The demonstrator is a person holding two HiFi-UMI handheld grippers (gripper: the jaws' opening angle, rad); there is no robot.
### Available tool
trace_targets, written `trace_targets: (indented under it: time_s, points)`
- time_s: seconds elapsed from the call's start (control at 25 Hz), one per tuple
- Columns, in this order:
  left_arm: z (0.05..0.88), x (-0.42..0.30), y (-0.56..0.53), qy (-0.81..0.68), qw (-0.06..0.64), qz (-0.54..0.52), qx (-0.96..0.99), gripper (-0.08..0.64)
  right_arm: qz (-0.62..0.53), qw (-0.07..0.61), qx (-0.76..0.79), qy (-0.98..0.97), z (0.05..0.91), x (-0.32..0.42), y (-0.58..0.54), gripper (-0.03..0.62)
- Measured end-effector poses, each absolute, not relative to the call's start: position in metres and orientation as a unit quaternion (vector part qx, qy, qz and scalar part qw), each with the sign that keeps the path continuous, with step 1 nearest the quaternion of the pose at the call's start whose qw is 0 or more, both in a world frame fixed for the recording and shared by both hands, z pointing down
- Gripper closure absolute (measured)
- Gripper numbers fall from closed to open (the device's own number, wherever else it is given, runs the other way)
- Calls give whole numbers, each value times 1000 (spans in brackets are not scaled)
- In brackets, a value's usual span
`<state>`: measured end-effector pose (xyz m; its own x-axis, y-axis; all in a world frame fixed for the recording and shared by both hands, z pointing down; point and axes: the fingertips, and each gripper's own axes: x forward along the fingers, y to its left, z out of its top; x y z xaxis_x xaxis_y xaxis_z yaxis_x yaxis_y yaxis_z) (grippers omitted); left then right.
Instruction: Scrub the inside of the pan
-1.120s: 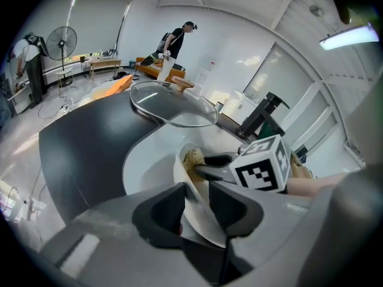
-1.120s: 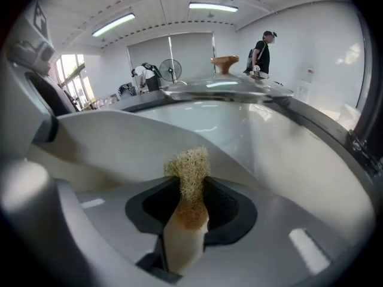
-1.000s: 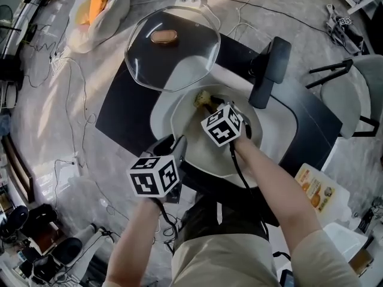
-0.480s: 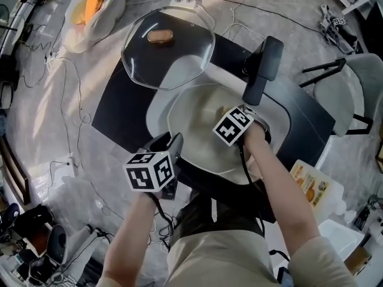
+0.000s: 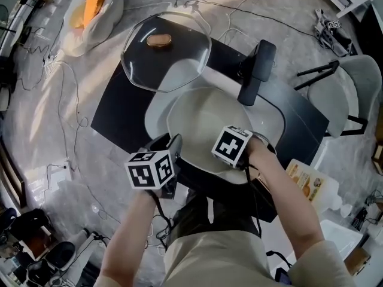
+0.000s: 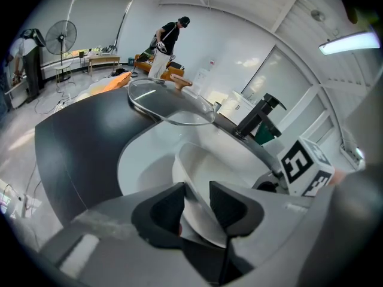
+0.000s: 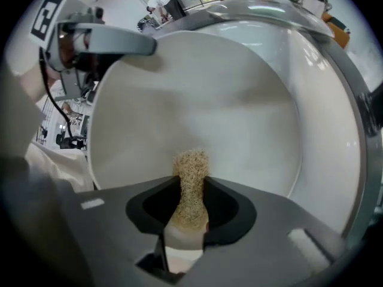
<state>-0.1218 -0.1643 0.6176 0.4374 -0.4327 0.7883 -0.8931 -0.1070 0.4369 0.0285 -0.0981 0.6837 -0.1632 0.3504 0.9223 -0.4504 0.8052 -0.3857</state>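
left gripper: jaws clamped on the pan's near rim
pan: white inside, on black table; long black handle points away and right
scrubber: tan, pinched in right gripper, inside the pan
glass lid: tilted at pan's far left rim
floor: grey, around the table

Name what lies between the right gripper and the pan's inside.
A tan scrub pad, pinched by the right gripper, juts toward the white pan; the right gripper view shows it.
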Motion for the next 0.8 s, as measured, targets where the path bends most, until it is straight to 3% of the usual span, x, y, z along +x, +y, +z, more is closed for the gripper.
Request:
trace_targets:
  time_s: [0.24,0.56,0.8]
  points:
    - [617,-122,-165,-469,479,238,702,419,275,599,-22,-752,654,-40,-77,470]
    - [616,-124,-165,-477,482,229,698,423,282,465,101,-833,670,-92,-136,472]
    - [615,-126,-164,-484,478,226,697,422,249,426,183,-851,692,-93,-183,471]
